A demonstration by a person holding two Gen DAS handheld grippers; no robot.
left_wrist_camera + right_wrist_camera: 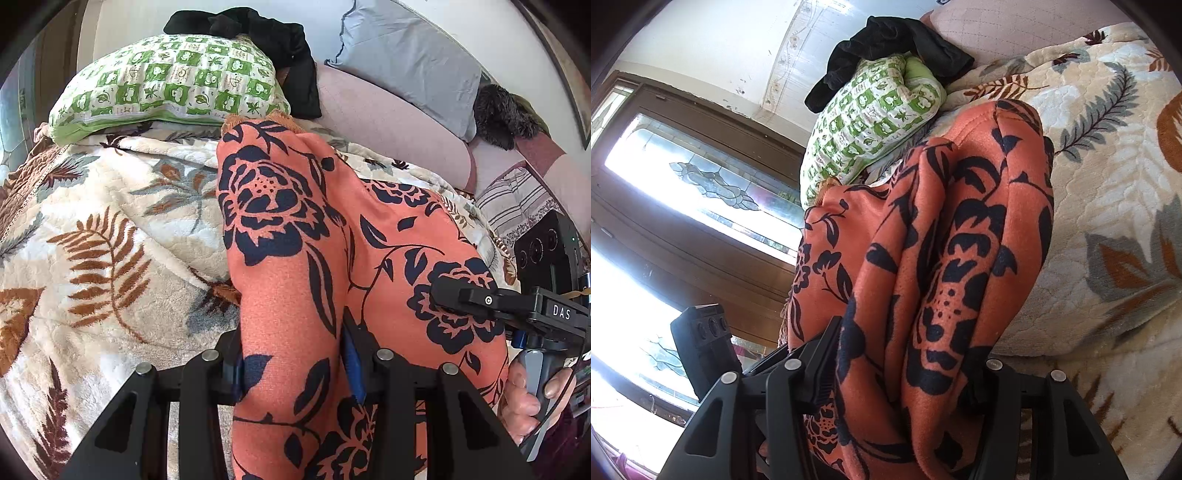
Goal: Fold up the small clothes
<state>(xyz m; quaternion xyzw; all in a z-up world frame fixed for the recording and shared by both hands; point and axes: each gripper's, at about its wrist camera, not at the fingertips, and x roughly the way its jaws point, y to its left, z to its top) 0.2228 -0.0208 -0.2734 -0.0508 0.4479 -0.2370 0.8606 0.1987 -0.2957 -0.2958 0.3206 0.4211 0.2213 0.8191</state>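
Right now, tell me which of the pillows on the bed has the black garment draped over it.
The green-and-white checked pillow: the black garment lies across its top. The plain grey-blue pillow further right has nothing black on it.

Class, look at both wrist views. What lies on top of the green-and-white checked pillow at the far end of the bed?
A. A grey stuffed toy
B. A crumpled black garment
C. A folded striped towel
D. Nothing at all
B: a crumpled black garment is draped over the far end of the green-and-white checked pillow, and the right wrist view shows the same dark cloth on it.
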